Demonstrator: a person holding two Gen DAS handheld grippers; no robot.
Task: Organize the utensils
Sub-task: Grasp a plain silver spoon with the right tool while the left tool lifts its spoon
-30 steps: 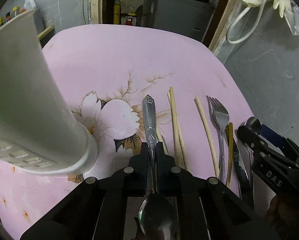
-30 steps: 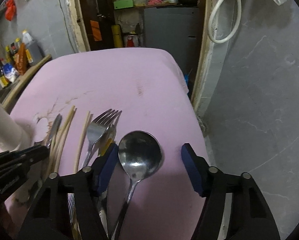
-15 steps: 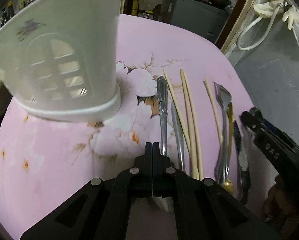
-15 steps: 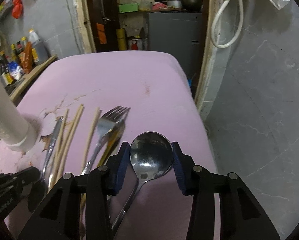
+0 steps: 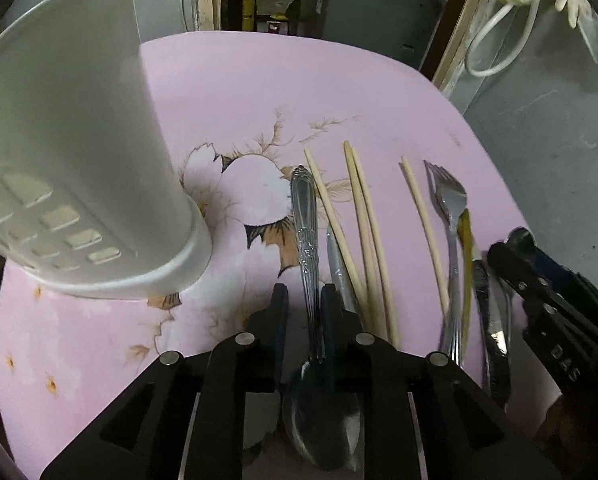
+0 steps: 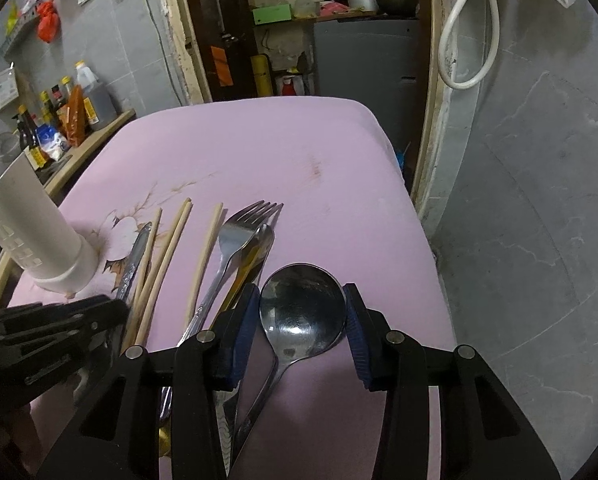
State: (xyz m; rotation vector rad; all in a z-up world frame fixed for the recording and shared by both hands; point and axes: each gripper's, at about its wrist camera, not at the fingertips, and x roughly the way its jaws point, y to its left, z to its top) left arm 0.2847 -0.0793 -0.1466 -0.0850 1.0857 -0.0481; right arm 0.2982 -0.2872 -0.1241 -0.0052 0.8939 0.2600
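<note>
- Here, the bench (image 6: 259, 152) wears a pink cloth printed with a pale flower and brown leaves, rounded at its far corners.
- My left fingers (image 5: 303, 304) are easing apart, the ornate handle of a spoon (image 5: 305, 216) lying between them; its bowl sits under my gripper.
- My right fingers (image 6: 301, 312) are clenched on the bowl of a round spoon (image 6: 302, 312), blue pads against both edges.
- Between the two spoons lie wooden chopsticks (image 5: 363, 224), a fork (image 5: 449, 200) and a gold-toned utensil (image 6: 247, 268), all side by side on the cloth.
- A white plastic utensil holder (image 5: 79, 152) stands at the left edge of the bench.
- Behind: grey tiled walls, a doorway onto cluttered shelves, a dark cabinet (image 6: 363, 60), sauce bottles (image 6: 59, 108) on a side ledge, a white hose (image 6: 467, 32) looped on the wall.
</note>
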